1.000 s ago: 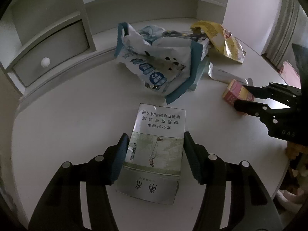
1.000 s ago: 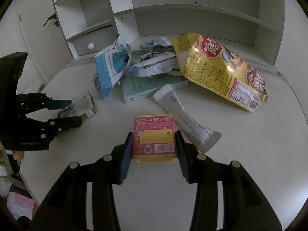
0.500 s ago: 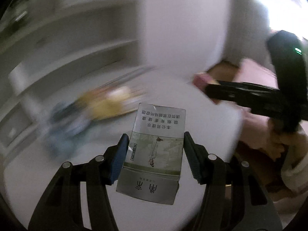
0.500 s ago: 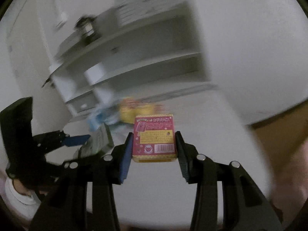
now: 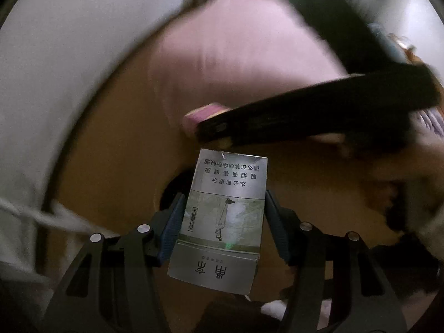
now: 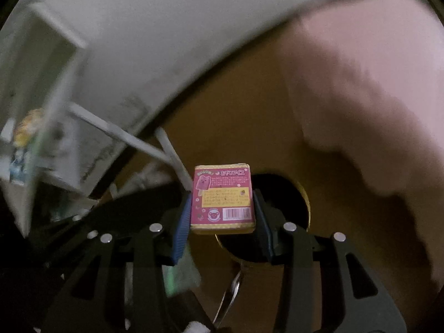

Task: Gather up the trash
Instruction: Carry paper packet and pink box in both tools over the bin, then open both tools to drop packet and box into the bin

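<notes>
My left gripper [image 5: 223,222] is shut on a silver-green cigarette pack [image 5: 222,216] and holds it in the air over a brown floor. My right gripper [image 6: 222,208] is shut on a small pink and yellow snack box [image 6: 222,199] and holds it above a dark round opening with a yellowish rim [image 6: 302,194]. In the left wrist view the right gripper's black finger [image 5: 319,113] crosses above the pack, with the pink box [image 5: 202,113] at its tip. A dark round opening [image 5: 174,191] shows behind the pack.
The white desk edge [image 6: 138,55] curves across the upper left, with blurred trash on it [image 6: 25,133]. A large pink mass [image 5: 236,44] lies beyond, also seen in the right wrist view [image 6: 374,83]. Brown floor [image 5: 111,166] lies below both grippers.
Both grippers have swung away from the desk with their boxes and now point down toward the floor and the dark opening. The desk and its trash pile have left the middle of both views.
</notes>
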{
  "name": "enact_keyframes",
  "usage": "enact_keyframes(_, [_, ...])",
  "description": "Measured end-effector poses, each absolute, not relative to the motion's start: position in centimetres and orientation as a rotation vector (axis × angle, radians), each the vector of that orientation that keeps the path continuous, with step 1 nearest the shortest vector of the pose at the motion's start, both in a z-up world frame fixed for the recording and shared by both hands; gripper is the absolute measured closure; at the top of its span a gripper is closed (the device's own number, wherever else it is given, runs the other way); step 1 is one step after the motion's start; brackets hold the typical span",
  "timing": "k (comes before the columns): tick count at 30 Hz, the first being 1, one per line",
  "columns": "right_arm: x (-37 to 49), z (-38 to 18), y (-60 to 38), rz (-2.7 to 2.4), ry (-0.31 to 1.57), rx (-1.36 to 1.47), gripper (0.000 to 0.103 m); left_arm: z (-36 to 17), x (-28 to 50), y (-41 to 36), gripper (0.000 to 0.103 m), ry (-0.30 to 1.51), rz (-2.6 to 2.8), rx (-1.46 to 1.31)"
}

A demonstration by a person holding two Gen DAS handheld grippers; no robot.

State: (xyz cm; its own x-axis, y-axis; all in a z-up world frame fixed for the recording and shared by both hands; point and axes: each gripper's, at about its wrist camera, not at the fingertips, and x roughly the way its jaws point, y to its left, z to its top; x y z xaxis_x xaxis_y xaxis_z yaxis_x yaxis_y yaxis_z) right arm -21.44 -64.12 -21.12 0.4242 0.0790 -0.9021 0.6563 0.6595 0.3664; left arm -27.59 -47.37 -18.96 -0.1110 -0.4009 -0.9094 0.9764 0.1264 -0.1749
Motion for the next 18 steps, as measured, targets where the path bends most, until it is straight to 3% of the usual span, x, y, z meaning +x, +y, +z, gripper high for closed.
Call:
enact_keyframes(5, [-22.8, -28.4, -65.4, -0.444, 1.219, 0.947, 0.06, -27.7, -25.7, -50.4, 0.047, 1.3, -1.252, 0.746])
enact_keyframes(18, [-22.0, -40.6, -66.8, -0.496, 1.345, 1.233, 0.061, -35.8, -21.8, -49.9, 0.047, 1.552, -1.09, 0.652])
